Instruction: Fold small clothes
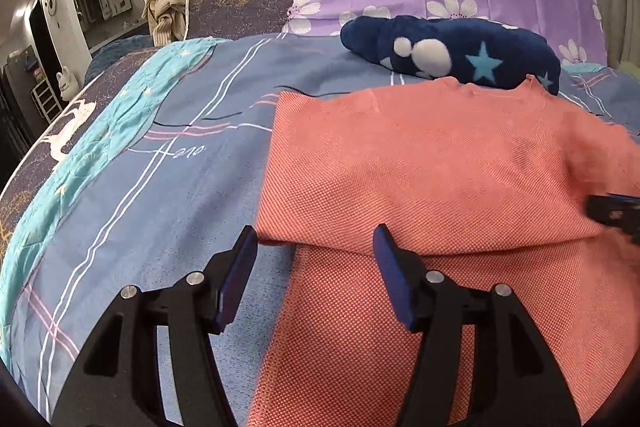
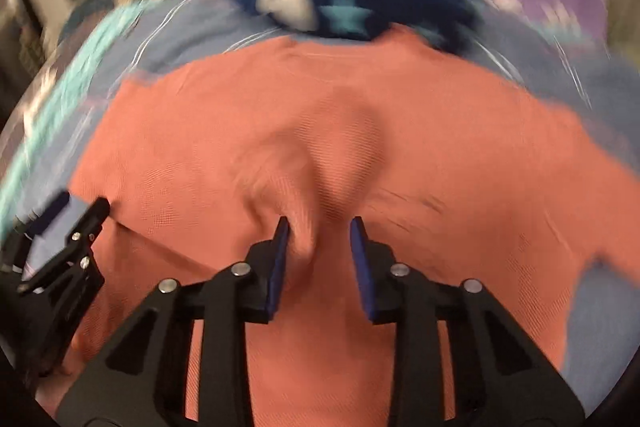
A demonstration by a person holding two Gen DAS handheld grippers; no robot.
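- left gripper sitting nearest, jaws standing wide, straddling the folded edge of the coral shirt, pads not pressing
- bed sheet lying under everything
- shirt spreading flat mid-bed
- navy star plush lying at 12 o'clock
- right gripper standing narrow around a raised shirt ridge; grip unclear

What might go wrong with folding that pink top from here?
1. The right gripper has only a raised ridge of the pink top between its jaws, so it may catch one layer and drag the fold askew.
2. The left gripper is open at the folded edge; that corner could slip loose.
3. The navy plush touches the collar and may snag.
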